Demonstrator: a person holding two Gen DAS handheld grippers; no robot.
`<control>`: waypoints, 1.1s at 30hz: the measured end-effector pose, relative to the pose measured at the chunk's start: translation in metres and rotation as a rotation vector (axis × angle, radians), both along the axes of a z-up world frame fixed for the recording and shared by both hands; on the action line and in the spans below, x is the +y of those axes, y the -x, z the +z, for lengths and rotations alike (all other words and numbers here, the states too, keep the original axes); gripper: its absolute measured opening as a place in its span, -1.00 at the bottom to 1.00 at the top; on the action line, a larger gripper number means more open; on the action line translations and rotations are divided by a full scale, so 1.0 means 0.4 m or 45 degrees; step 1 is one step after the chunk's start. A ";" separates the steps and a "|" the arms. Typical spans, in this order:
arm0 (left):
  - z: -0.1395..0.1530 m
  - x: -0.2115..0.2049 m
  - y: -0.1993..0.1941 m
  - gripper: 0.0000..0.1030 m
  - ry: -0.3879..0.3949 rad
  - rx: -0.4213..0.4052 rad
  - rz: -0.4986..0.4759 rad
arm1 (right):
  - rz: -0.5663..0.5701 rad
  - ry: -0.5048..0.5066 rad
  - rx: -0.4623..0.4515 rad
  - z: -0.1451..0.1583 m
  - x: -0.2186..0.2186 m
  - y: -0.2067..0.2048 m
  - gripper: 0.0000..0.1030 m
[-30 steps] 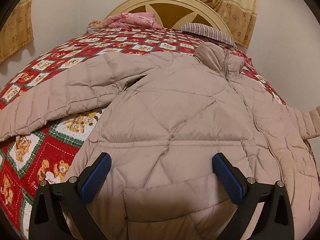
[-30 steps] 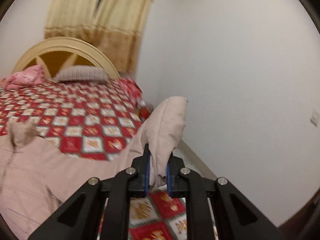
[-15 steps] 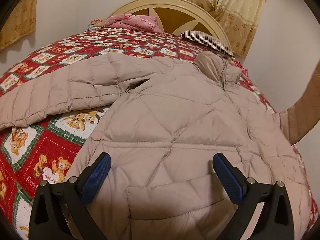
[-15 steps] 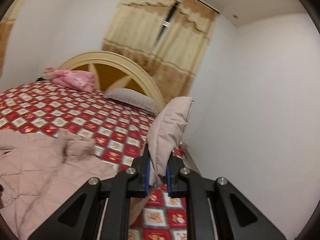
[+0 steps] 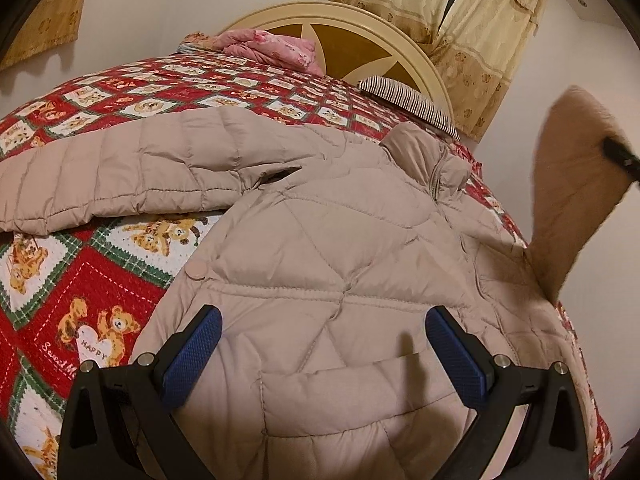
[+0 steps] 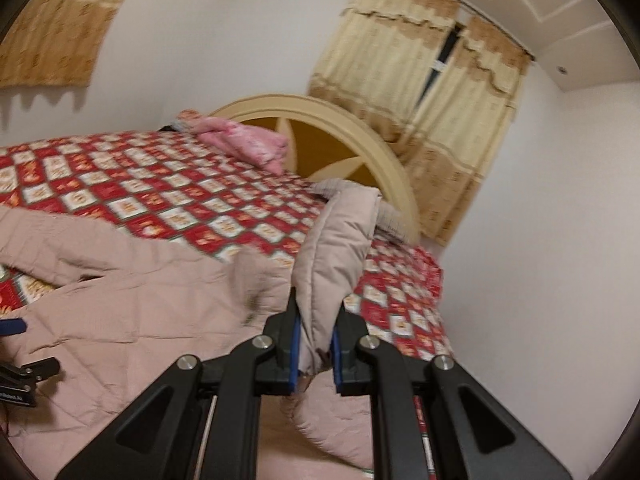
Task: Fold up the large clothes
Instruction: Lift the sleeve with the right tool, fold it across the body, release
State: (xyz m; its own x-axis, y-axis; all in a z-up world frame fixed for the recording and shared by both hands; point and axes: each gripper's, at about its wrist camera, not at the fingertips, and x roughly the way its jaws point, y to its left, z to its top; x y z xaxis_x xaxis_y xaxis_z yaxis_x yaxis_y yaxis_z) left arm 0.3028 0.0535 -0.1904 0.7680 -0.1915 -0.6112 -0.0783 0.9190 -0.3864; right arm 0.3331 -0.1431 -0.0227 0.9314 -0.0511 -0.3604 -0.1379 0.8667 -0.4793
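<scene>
Quilted beige down jacket (image 5: 320, 248) lies spread on bear-print patchwork bedspread (image 5: 80, 288). Right gripper (image 6: 314, 344) clamps the puffy sleeve (image 6: 336, 248), lifted centre frame. Left gripper (image 5: 320, 356) wide, empty.

A bedroom with a made bed, patterned in red.

A red quilt (image 5: 120, 264) with teddy-bear squares covers the bed and fills the left and middle of the frame. At top centre stands a cream arched headboard (image 5: 360, 20), with a pink bundle of cloth (image 5: 272, 46) lying before it and a striped pillow (image 5: 408, 98) to its right. Beige curtains (image 5: 472, 32) hang at upper right against a white wall (image 6: 560, 240).
</scene>
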 end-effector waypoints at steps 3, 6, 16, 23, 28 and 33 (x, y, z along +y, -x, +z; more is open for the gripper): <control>0.000 0.006 0.002 0.98 0.021 -0.009 0.003 | 0.047 0.009 0.048 -0.056 0.062 -0.020 -0.73; 0.000 0.011 0.003 0.98 0.036 -0.015 0.006 | 0.077 0.002 0.106 -0.111 0.104 -0.038 -0.73; 0.001 0.029 0.017 0.98 0.086 -0.043 0.045 | 0.151 -0.043 0.449 -0.306 0.162 -0.050 -0.69; 0.074 0.076 0.037 0.98 0.012 -0.008 0.163 | 0.226 -0.248 0.572 -0.256 0.088 0.019 0.23; 0.238 0.049 0.027 0.98 -0.129 -0.127 0.195 | 0.172 -0.407 0.436 -0.148 -0.054 0.058 0.23; 0.283 -0.138 -0.094 0.98 -0.197 -0.193 -0.027 | -0.228 -0.496 0.300 -0.144 -0.253 -0.094 0.25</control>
